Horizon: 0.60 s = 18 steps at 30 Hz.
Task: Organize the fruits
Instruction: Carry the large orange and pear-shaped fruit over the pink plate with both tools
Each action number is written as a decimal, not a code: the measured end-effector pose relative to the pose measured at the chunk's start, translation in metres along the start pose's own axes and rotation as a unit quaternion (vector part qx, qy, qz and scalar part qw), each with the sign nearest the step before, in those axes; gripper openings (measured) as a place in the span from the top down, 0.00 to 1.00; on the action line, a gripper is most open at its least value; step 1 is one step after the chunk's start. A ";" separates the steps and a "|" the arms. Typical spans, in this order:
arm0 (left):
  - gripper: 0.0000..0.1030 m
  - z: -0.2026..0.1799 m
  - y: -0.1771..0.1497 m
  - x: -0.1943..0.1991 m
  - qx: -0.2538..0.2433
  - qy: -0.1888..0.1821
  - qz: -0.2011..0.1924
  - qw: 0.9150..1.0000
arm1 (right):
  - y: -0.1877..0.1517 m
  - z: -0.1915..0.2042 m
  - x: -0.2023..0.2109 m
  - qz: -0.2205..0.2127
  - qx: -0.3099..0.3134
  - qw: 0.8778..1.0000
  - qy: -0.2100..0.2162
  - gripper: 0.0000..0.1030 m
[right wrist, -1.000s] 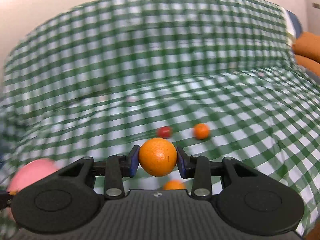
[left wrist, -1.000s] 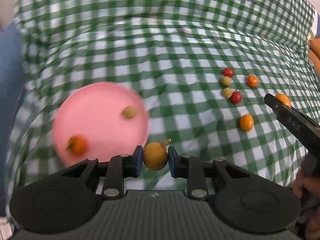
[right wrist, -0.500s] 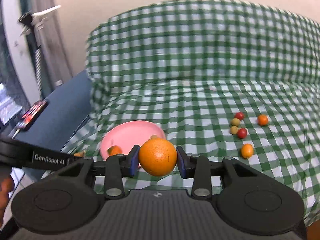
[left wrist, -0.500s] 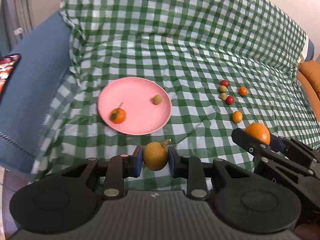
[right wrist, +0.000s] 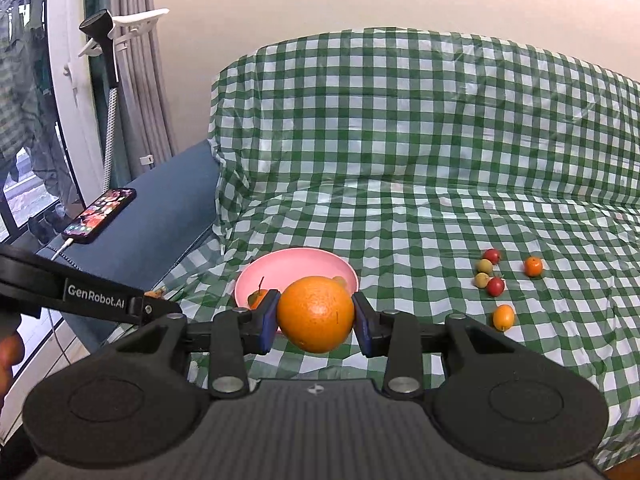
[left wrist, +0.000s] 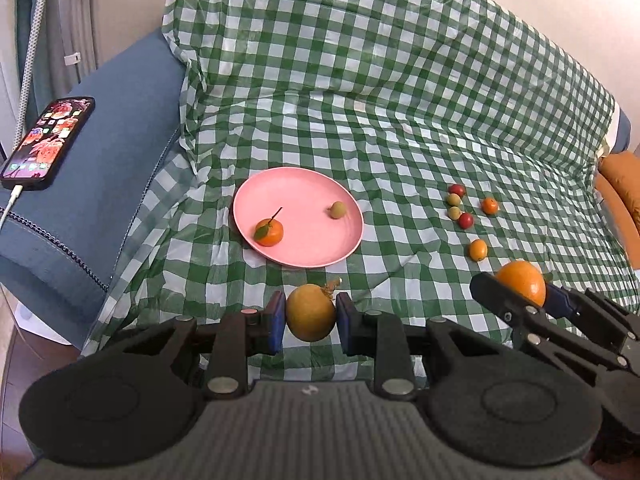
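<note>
Pink plate (left wrist: 316, 240): tangerine (left wrist: 269, 232), one green fruit (left wrist: 337, 210)
left gripper (left wrist: 311, 318): fingers clamped on yellow-brown fruit (left wrist: 310, 318)
right gripper (right wrist: 316, 314): fingers clamped on orange (right wrist: 316, 314)

Open checked cloth (left wrist: 400, 152) between pink plate (left wrist: 304, 256) and fruit cluster (left wrist: 464, 216)

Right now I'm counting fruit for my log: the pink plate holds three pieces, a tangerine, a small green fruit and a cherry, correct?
Not quite. The left wrist view shows the pink plate holding two pieces: the tangerine and the small green fruit. No cherry there.
</note>
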<state>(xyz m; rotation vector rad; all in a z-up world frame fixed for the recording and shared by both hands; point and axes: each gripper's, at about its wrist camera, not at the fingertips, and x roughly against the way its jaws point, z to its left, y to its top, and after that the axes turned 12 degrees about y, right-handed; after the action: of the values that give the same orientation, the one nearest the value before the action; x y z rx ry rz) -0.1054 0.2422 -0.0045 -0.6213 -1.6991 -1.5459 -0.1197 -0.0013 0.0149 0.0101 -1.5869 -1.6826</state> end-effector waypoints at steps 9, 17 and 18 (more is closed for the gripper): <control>0.71 0.006 0.005 -0.020 0.007 0.001 0.009 1.000 | -0.001 -0.005 -0.015 0.019 -0.002 1.000 -0.007 0.62; 0.71 0.017 0.014 -0.043 0.021 0.007 0.019 1.000 | -0.002 -0.010 -0.034 0.038 -0.001 0.999 -0.013 0.62; 0.71 0.019 0.016 -0.046 0.024 0.008 0.020 0.999 | -0.001 -0.011 -0.037 0.041 -0.001 0.999 -0.014 0.62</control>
<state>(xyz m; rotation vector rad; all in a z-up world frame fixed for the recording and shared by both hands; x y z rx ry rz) -0.0687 0.2696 -0.0305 -0.6148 -1.6967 -1.4739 -0.0899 0.0095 -0.0071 -0.0779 -1.5849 -1.6278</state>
